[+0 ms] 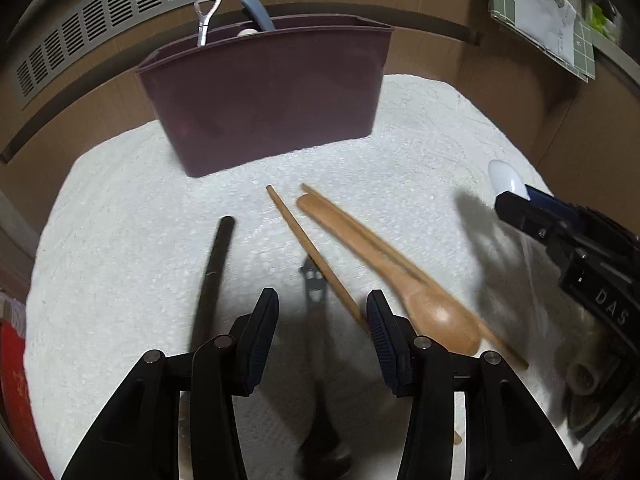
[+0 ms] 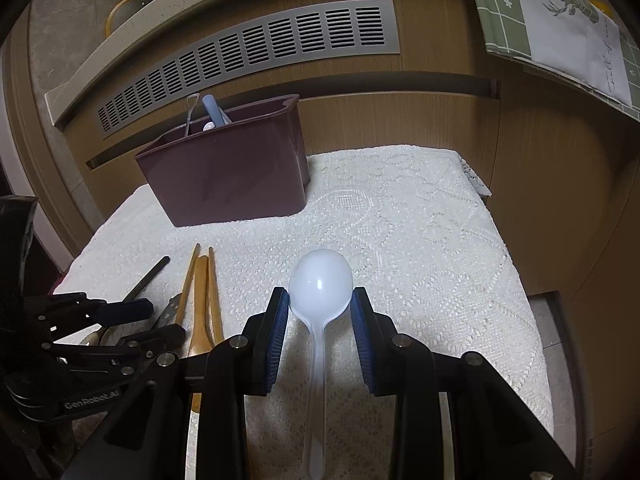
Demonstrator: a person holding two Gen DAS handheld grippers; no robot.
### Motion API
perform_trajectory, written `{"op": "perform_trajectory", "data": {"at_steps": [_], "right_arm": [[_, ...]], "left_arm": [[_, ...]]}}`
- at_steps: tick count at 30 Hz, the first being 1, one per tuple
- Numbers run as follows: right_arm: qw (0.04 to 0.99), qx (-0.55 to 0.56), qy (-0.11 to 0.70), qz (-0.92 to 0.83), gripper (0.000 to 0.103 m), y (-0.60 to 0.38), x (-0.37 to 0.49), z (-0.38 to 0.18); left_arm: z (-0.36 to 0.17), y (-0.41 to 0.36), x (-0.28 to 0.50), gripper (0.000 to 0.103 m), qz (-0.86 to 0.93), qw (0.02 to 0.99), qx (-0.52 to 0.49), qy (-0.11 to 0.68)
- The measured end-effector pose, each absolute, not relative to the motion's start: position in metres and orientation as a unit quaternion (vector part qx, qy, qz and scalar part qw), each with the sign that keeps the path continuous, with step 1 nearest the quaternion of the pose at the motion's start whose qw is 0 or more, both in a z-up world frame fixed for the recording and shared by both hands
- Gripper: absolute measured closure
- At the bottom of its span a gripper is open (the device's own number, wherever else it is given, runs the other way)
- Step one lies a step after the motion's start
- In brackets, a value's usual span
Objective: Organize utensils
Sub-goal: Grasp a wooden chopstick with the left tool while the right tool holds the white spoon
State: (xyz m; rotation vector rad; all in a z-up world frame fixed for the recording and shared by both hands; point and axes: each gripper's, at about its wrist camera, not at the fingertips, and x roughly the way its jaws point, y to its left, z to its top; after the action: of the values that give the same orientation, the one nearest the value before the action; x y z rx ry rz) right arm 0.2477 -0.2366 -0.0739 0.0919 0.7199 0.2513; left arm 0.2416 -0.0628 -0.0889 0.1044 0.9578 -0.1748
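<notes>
Left tongs (image 1: pixel 322 320) spread wide, pinching nothing — a dark-handled utensil (image 1: pixel 316 344) lies on the lace cloth (image 1: pixel 400 140) between the pads. Wooden spoon (image 1: pixel 400 276) and wooden chopsticks (image 1: pixel 308 248) just right of it, black stick (image 1: pixel 214 272) to the left. Right tongs (image 2: pixel 320 312) also spread — white plastic spoon (image 2: pixel 320 284) on the cloth between them, no firm pinch visible. Maroon utensil caddy (image 1: pixel 264 104) at the back holds a few utensils.
</notes>
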Motion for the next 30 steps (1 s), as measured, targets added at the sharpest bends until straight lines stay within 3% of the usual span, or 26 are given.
{"op": "perform_trajectory", "data": {"at_steps": [4, 11, 22, 24, 26, 30], "right_arm": [[0.926, 0.043, 0.354, 0.123, 0.073, -0.236, 0.249, -0.074], [0.925, 0.038, 0.357, 0.124, 0.073, -0.234, 0.249, -0.075], [0.924, 0.041, 0.359, 0.126, 0.073, -0.235, 0.25, -0.075], [0.923, 0.041, 0.361, 0.126, 0.073, -0.235, 0.25, -0.076], [0.923, 0.041, 0.362, 0.126, 0.073, -0.235, 0.25, -0.076], [0.923, 0.041, 0.362, 0.126, 0.073, -0.234, 0.25, -0.076]], "left_arm": [[-0.093, -0.038, 0.238, 0.056, -0.068, 0.88, 0.049, 0.468], [-0.09, -0.002, 0.245, 0.056, -0.096, 0.871, -0.04, 0.48], [-0.083, -0.039, 0.275, 0.056, -0.164, 0.868, -0.04, 0.467], [-0.086, -0.036, 0.283, 0.059, -0.132, 0.867, -0.04, 0.478], [-0.086, -0.031, 0.29, 0.069, -0.115, 0.868, -0.056, 0.48], [-0.086, -0.027, 0.305, 0.073, -0.096, 0.862, -0.081, 0.492]]}}
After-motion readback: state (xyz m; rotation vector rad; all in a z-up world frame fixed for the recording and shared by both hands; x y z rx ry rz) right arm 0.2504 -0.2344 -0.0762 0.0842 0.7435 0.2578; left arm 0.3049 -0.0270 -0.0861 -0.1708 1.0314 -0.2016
